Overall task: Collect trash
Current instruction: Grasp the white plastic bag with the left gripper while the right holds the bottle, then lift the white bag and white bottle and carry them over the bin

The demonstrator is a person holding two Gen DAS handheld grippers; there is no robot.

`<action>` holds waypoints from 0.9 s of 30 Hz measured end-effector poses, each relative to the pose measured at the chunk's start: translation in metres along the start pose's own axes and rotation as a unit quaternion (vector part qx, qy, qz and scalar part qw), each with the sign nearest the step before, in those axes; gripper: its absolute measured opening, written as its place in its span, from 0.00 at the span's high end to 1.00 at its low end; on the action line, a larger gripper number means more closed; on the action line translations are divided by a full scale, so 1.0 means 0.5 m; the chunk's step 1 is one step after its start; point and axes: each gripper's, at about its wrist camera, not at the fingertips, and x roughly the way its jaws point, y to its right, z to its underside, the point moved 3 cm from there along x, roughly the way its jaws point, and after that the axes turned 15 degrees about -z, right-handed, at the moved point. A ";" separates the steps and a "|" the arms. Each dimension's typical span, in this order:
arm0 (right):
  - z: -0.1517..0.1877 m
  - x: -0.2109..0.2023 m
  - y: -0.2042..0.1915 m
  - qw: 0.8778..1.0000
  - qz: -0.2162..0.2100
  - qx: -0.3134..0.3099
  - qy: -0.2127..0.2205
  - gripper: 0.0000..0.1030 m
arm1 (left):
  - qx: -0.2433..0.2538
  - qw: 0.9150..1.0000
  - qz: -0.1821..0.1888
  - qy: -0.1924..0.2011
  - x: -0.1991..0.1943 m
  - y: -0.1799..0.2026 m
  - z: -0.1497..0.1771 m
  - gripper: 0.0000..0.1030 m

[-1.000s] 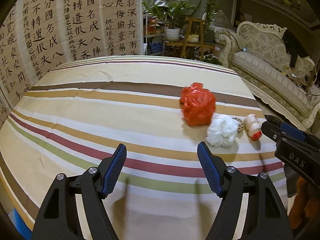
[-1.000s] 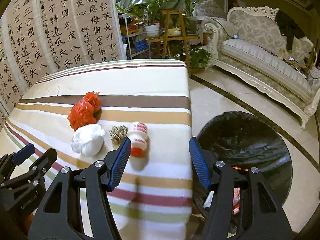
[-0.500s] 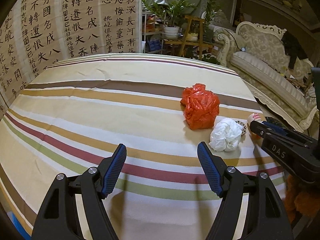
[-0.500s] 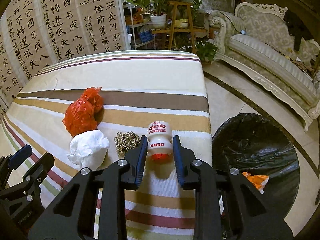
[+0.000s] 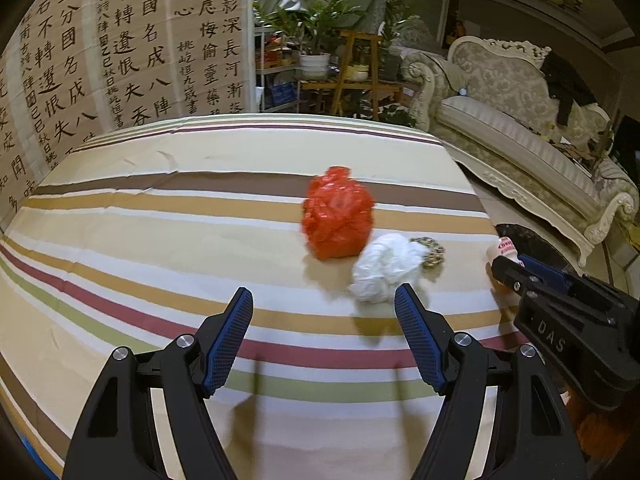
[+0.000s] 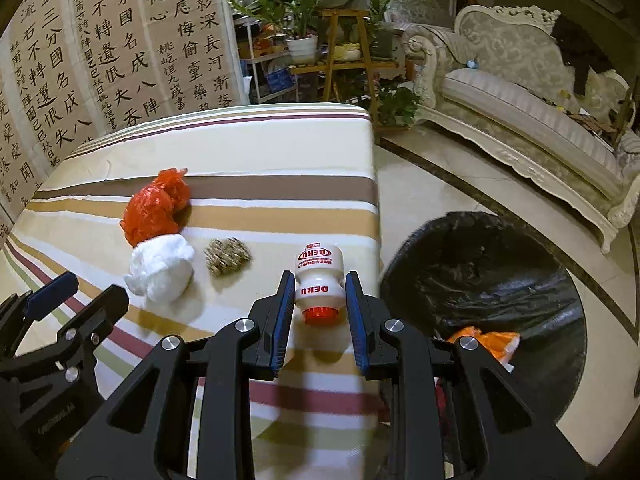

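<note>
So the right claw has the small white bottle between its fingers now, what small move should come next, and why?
Probably lift the right claw a little and carry it toward the black-lined trash bin beside the table. Its pads seem closed on the white bottle with the red cap, which looks close to the striped tablecloth, and the bin stands open just to the right. The left claw is open and holds nothing.

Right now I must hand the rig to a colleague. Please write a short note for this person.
Right tool: shut on the small white plastic bottle with red cap, over the table's right edge.
Left tool: open, empty, near the white crumpled paper ball.
On the striped tablecloth: red crumpled plastic bag, paper ball, brownish scrap.
Black-lined bin on the floor already holds orange trash.
Left: drop bottle, collect three items.
</note>
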 end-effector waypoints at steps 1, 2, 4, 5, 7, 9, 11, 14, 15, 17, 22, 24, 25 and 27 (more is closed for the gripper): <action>0.004 -0.006 0.008 1.000 0.001 0.004 0.002 0.75 | 0.002 1.000 0.001 0.001 0.000 0.005 -0.001 0.31; 0.006 -0.009 0.013 1.000 0.002 0.006 0.003 0.75 | 0.004 1.000 0.001 0.001 0.000 0.011 -0.002 0.31; 0.013 -0.020 0.030 1.000 0.005 0.012 0.007 0.75 | 0.009 1.000 0.004 -0.001 0.003 0.022 -0.006 0.31; 0.016 -0.024 0.036 1.000 0.006 0.014 0.008 0.75 | 0.011 1.000 0.005 -0.002 0.004 0.027 -0.007 0.31; 0.021 -0.031 0.048 1.000 0.007 0.019 0.011 0.75 | 0.014 1.000 0.004 -0.002 0.009 0.037 -0.013 0.31; 0.025 -0.037 0.058 1.000 0.006 0.024 0.013 0.75 | 0.016 1.000 0.003 -0.003 0.016 0.046 -0.019 0.31; 0.030 -0.042 0.067 0.999 0.006 0.027 0.015 0.75 | 0.017 1.000 0.003 -0.008 0.024 0.052 -0.022 0.31; 0.033 -0.045 0.078 0.999 0.005 0.034 0.017 0.75 | 0.012 1.000 0.009 -0.023 0.037 0.057 -0.022 0.31; 0.034 -0.046 0.082 0.999 0.004 0.036 0.018 0.75 | 0.009 1.000 0.010 -0.026 0.040 0.057 -0.022 0.31; 0.036 -0.048 0.087 0.999 0.003 0.039 0.019 0.75 | 0.008 1.000 0.008 -0.026 0.043 0.057 -0.021 0.35; 0.041 -0.051 0.098 0.999 0.001 0.043 0.020 0.75 | 0.020 0.999 0.011 -0.034 0.050 0.068 -0.013 0.63; 0.043 -0.053 0.098 0.999 0.001 0.044 0.020 0.75 | 0.024 0.999 0.009 -0.027 0.044 0.071 -0.012 0.65; 0.043 -0.053 0.099 0.999 0.000 0.045 0.021 0.75 | 0.027 0.999 0.009 -0.024 0.042 0.073 -0.010 0.66; 0.044 -0.054 0.099 0.999 0.000 0.045 0.021 0.75 | 0.031 0.999 0.008 -0.021 0.038 0.075 -0.007 0.67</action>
